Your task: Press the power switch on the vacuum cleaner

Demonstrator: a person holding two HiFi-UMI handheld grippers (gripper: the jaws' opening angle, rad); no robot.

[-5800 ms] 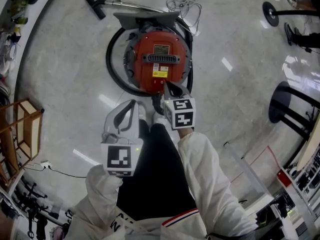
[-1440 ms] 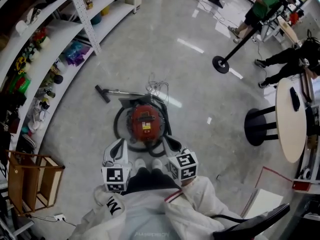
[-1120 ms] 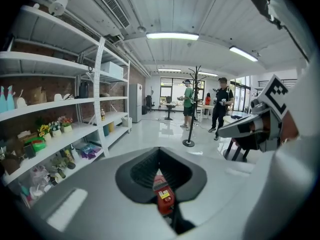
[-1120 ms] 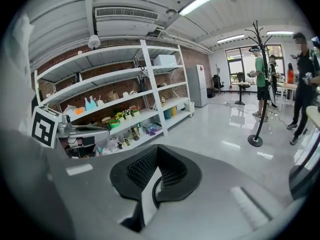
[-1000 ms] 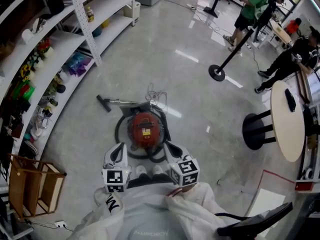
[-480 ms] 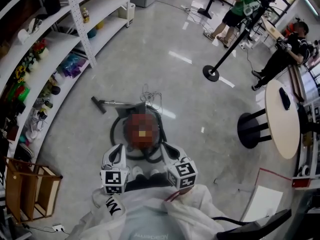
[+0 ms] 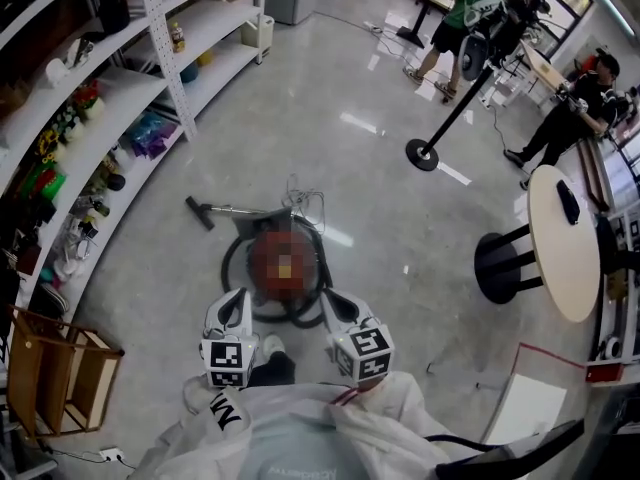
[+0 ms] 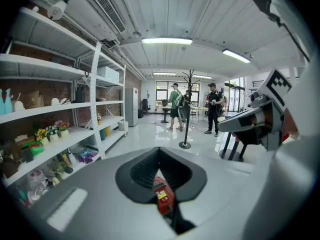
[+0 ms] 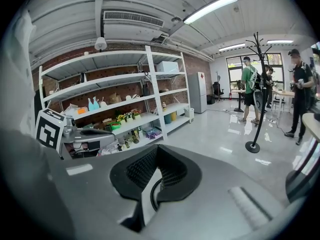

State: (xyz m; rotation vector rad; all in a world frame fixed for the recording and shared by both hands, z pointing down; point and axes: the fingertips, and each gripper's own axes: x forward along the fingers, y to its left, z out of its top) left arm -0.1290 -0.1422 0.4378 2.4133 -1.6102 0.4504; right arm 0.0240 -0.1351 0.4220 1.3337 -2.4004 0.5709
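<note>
On pale floor (image 7: 372, 204), red vacuum cleaner (image 7: 285, 265)

The person wears a white jacket (image 7: 300, 438) with black lettering (image 7: 228, 415) on the left sleeve and a red-and-dark stripe (image 7: 345, 396) behind the right jaws. There are dark trousers (image 7: 272, 370) and a white shoe (image 7: 270, 346) between the jaws. The left gripper (image 7: 236, 294) and right gripper (image 7: 327, 297) are light grey with dark, ribbed inner pads. Behind each set of jaws is a cube (image 7: 226, 362) with black-and-white markers.

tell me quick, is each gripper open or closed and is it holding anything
Left gripper: fingers closed, holding nothing.
Right gripper: fingers closed, holding nothing.
</note>
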